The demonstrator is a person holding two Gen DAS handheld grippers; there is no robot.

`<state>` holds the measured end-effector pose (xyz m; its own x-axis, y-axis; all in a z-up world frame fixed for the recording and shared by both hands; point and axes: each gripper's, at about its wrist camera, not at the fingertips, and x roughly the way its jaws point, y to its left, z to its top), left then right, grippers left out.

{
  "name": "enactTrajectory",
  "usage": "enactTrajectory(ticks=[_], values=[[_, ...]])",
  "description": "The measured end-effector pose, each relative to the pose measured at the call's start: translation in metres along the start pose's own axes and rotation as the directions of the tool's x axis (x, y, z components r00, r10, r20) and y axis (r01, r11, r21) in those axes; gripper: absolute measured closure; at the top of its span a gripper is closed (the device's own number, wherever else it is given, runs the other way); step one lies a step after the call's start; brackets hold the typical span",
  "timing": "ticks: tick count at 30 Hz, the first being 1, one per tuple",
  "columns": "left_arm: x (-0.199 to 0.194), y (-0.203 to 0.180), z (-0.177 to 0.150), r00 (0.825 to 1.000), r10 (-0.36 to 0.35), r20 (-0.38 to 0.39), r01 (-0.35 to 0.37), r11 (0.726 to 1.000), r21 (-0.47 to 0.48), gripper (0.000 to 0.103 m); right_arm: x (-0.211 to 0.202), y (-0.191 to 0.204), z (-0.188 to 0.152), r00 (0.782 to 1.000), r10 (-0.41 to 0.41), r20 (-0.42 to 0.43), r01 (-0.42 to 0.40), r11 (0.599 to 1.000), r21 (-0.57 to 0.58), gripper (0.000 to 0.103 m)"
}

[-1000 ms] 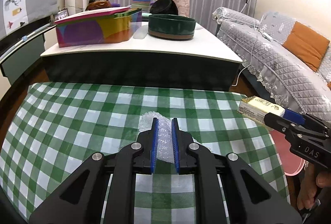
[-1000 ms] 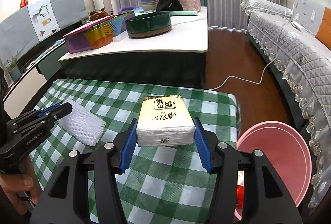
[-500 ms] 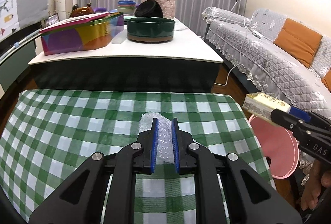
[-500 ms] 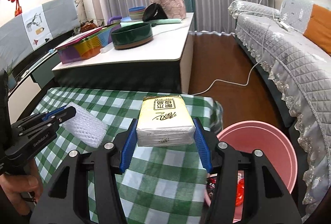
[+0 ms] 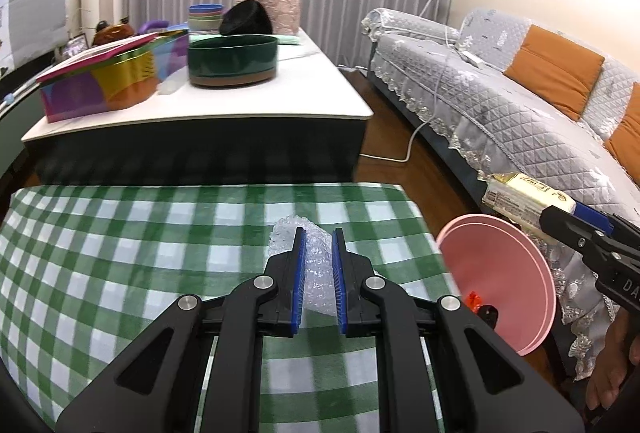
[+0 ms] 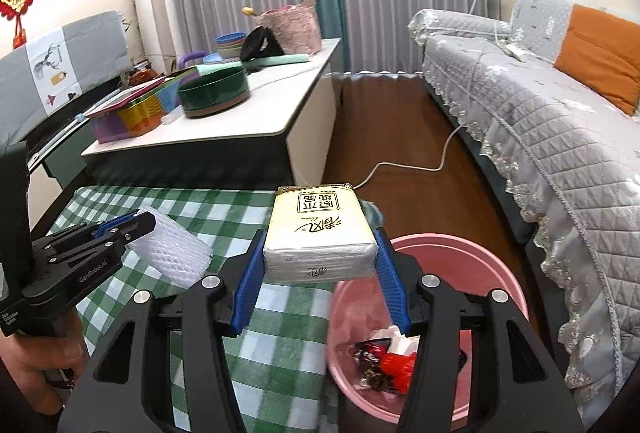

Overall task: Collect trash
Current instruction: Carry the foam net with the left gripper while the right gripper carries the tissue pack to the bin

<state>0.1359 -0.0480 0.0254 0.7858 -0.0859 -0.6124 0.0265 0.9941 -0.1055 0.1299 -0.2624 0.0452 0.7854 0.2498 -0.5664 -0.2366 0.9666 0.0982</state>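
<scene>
My left gripper [image 5: 318, 235] is shut on a white piece of bubble wrap [image 5: 316, 273], held above the green checked tablecloth [image 5: 120, 253] near its right edge. In the right wrist view the same gripper [image 6: 138, 227] shows at the left, with the wrap [image 6: 172, 249] sticking out of it. My right gripper [image 6: 319, 237] is shut on a cream tissue pack [image 6: 316, 229], held over the table's edge beside the pink bin [image 6: 508, 285]. The bin holds red and dark wrappers [image 6: 384, 357]. In the left wrist view the pack [image 5: 516, 197] hangs just above the bin [image 5: 500, 265].
Behind the checked table stands a white low table [image 5: 240, 105] with a coloured tin [image 5: 100, 85] and a green bowl [image 5: 232, 61]. A grey quilted sofa [image 5: 520, 121] runs along the right. A white cable [image 6: 404, 167] lies on the wooden floor.
Both grippers have swung to the right with their loads still held. The pink bin has come much further into view and now lies under the right gripper's right finger.
</scene>
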Motion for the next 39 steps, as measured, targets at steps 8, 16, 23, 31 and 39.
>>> enactTrajectory(ticks=[8,16,23,31,39], values=[[0.012,-0.032,0.005,0.999,-0.039,0.004,0.039,0.999,0.028,0.09,-0.01,-0.031,-0.003,0.999,-0.05,0.017,0.049,0.998,0.026,0.05],[0.021,-0.064,0.006,0.997,-0.073,-0.001,0.073,0.995,0.064,0.09,-0.018,-0.062,-0.009,0.995,-0.096,0.021,0.094,0.994,0.063,0.05],[0.028,-0.084,0.007,0.995,-0.098,-0.004,0.098,0.992,0.082,0.09,-0.02,-0.085,-0.013,0.992,-0.125,0.017,0.123,0.988,0.094,0.05],[0.033,-0.103,0.007,0.992,-0.13,-0.007,0.13,0.986,0.102,0.09,-0.022,-0.097,-0.014,0.99,-0.141,0.016,0.139,0.984,0.114,0.05],[0.039,-0.115,0.006,0.988,-0.153,-0.015,0.154,0.981,0.121,0.09,-0.024,-0.108,-0.014,0.987,-0.158,0.02,0.154,0.979,0.132,0.05]])
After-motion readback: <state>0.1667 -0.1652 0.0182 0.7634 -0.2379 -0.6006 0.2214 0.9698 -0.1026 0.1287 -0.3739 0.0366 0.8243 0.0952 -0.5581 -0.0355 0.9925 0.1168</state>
